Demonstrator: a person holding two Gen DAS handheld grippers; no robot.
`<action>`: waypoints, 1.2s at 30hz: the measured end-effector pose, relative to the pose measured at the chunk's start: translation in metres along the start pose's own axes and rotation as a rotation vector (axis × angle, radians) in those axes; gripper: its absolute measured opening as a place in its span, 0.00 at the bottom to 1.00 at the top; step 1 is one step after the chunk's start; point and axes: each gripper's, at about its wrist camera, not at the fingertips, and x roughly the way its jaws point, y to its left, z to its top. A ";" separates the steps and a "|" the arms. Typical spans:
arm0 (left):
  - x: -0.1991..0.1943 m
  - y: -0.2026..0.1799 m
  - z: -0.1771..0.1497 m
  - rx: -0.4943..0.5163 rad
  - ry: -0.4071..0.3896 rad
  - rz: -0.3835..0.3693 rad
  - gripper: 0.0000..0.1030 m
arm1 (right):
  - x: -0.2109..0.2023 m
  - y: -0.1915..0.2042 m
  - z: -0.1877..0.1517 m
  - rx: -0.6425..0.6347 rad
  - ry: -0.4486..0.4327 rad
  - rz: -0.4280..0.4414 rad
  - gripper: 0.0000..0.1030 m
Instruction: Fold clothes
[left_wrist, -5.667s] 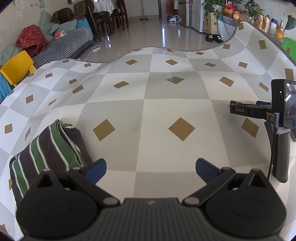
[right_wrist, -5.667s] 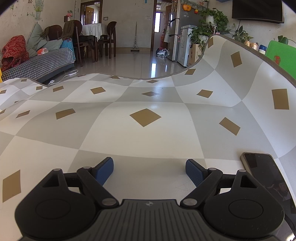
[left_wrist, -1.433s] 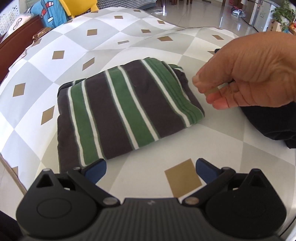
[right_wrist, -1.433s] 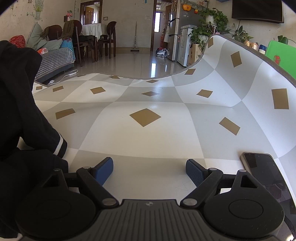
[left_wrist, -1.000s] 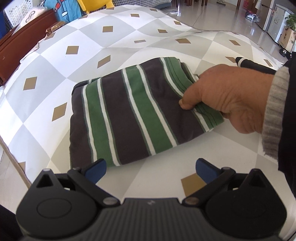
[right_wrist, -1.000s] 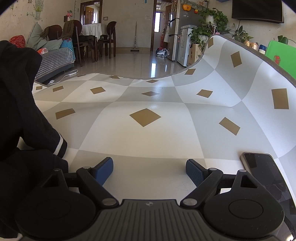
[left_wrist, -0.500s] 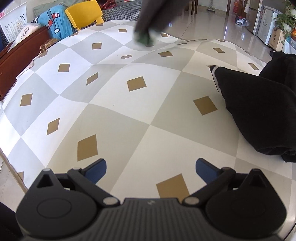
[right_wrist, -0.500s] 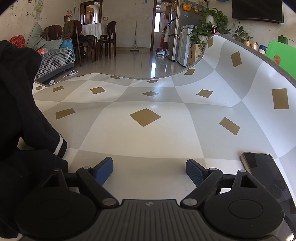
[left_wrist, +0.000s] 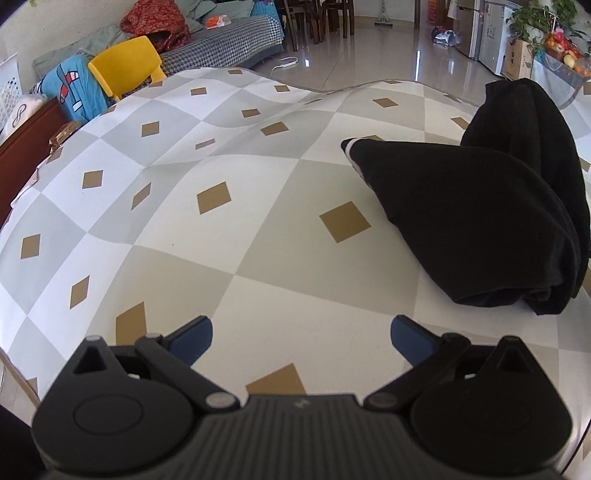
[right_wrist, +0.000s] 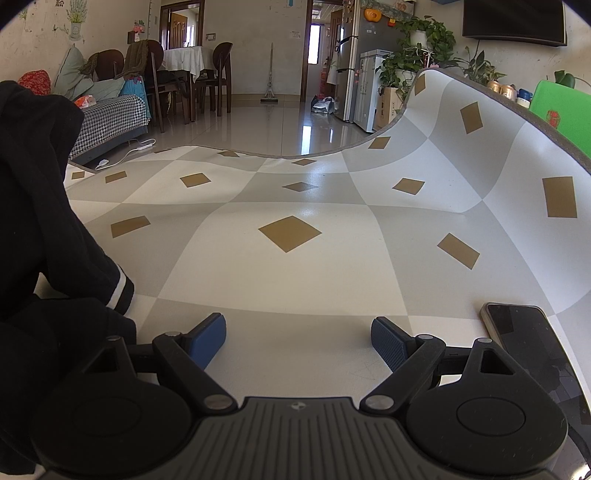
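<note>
Left wrist view: the checkered table cover (left_wrist: 258, 229) fills most of the frame ahead of the left gripper (left_wrist: 301, 334), which hangs above it with jaws spread wide and nothing between them. Ahead and to the right of that gripper lies the black garment (left_wrist: 480, 221), bunched in a heap on the cover, well apart from the fingers. One white-striped cuff points toward the centre of the table. Its right side runs out of frame, so its full extent and type cannot be made out.

Right wrist view: the right gripper (right_wrist: 298, 341) sits low at the cover (right_wrist: 295, 280), jaws likewise parted and empty. The same black garment (right_wrist: 44, 221) rises immediately to its left, close beside the left finger and partly hidden behind the gripper body; whether cloth touches the finger cannot be determined. Only this view shows a dark phone (right_wrist: 532, 343), lying just right of the gripper and partly cut off by its housing. Only the left view shows a yellow chair (left_wrist: 125, 70) beyond the far table edge.
</note>
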 end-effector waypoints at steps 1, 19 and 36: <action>-0.001 -0.004 0.000 0.010 -0.002 -0.003 1.00 | 0.000 0.000 0.000 0.000 0.000 0.000 0.83; 0.001 -0.051 -0.015 0.157 -0.031 -0.047 1.00 | 0.000 0.000 0.000 0.000 0.000 0.000 0.83; -0.002 -0.053 -0.016 0.173 -0.043 -0.061 1.00 | 0.000 0.000 0.000 0.000 0.000 0.000 0.83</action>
